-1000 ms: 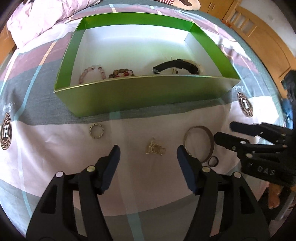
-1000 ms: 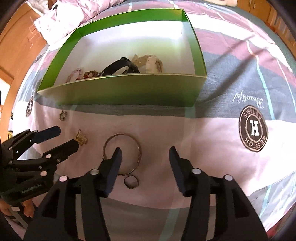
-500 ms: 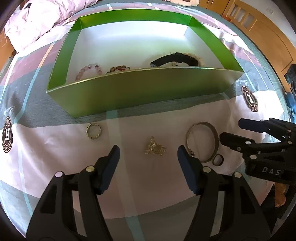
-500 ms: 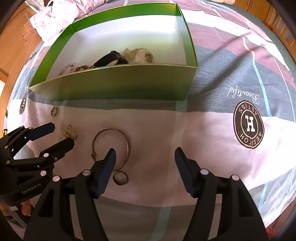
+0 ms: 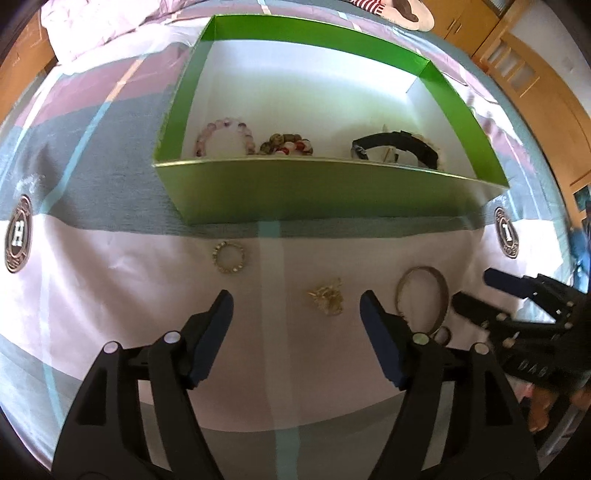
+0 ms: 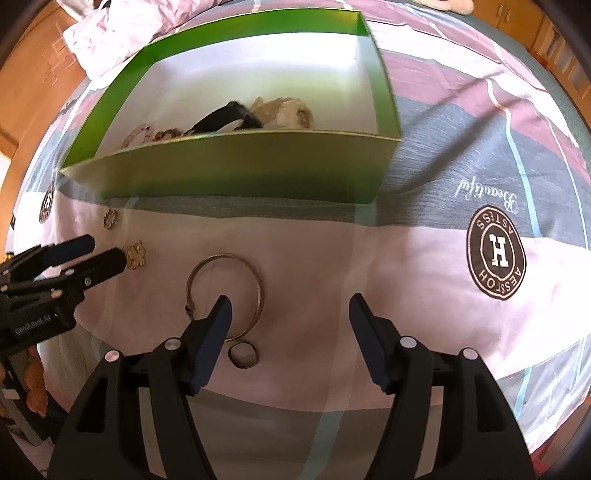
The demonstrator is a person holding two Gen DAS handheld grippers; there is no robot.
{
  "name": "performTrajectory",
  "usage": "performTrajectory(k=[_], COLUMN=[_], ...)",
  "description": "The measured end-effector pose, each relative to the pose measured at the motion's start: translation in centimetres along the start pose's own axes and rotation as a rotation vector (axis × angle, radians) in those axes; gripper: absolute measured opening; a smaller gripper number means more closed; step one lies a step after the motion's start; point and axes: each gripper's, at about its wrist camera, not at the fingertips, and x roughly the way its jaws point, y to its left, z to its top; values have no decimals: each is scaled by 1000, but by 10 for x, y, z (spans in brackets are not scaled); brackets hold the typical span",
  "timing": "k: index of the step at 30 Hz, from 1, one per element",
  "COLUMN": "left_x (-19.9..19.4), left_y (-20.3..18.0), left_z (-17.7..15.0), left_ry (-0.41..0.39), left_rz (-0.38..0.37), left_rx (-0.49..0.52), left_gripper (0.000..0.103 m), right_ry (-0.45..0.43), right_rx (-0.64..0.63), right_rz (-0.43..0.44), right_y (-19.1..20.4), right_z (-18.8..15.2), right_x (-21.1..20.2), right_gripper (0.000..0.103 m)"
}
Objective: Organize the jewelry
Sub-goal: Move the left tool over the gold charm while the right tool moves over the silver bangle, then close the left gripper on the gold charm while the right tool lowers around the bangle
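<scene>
Left wrist view: bracelets and black band already in green box; beaded ring, gold charm, bangle, small ring left on bed, near side. Left hand-held gripper opening, empty, over charm; right hand-held gripper open, empty, beside bangle.

A home bedroom: a bed under a striped sheet, rumpled duvet at its head, wooden cupboards beside the bed.

boxes: one green box
bead bracelets in it: two, a pale pink one and a mixed brown-red one
black bands in it: one
loose on the bedspread: four bits, small beaded ring, gold tangle, metal bangle, little ring
grippers: two, left gripper and right gripper
</scene>
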Motion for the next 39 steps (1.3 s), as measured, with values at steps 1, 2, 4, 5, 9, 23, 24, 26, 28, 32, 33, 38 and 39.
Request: performTrajectory(k=[1, 2, 4, 5, 9, 23, 24, 26, 28, 32, 33, 38, 39], left_x=[1, 4, 7, 9, 14, 16, 16, 16, 16, 19, 19, 19, 19], left_y=[-1, 0, -3, -4, -8, -14, -14, -13, -11, -13, -14, -19, -18], left_z=[0, 0, 0, 1, -1, -1, -1, -1, -1, -1, -1, -2, -2], left_ry=[5, 12, 22, 25, 35, 25, 25, 25, 28, 30, 28, 14, 13], left_rz=[-5, -8, -5, -3, -2, 15, 13, 9, 5, 13, 21, 73, 68], left_rx=[-1, -2, 3, 6, 3, 24, 25, 21, 15, 19, 25, 45, 40], left_gripper=[73, 73, 73, 73, 74, 61, 61, 62, 63, 62, 60, 39, 36], right_ry=[3, 6, -2, -10, -32, -20, -18, -16, -15, -12, -12, -17, -18], right_rx=[-18, -38, -76, -99, -203, -224, -222, -222, -220, -210, -209, -212, -212], right_rz=[-1, -1, -1, -5, -27, -90, -89, -89, -86, -82, -81, -83, -86], right_y=[4, 11, 21, 26, 49, 54, 54, 54, 52, 51, 50, 50, 50], right_z=[-1, -2, -4, -5, -11, -7, -6, -5, -3, 0, 2, 2, 2], right_x=[1, 3, 3, 2, 3, 24, 24, 25, 25, 26, 27, 28, 28], right_gripper=[67, 68, 71, 71, 78, 79, 79, 79, 79, 82, 82, 83, 84])
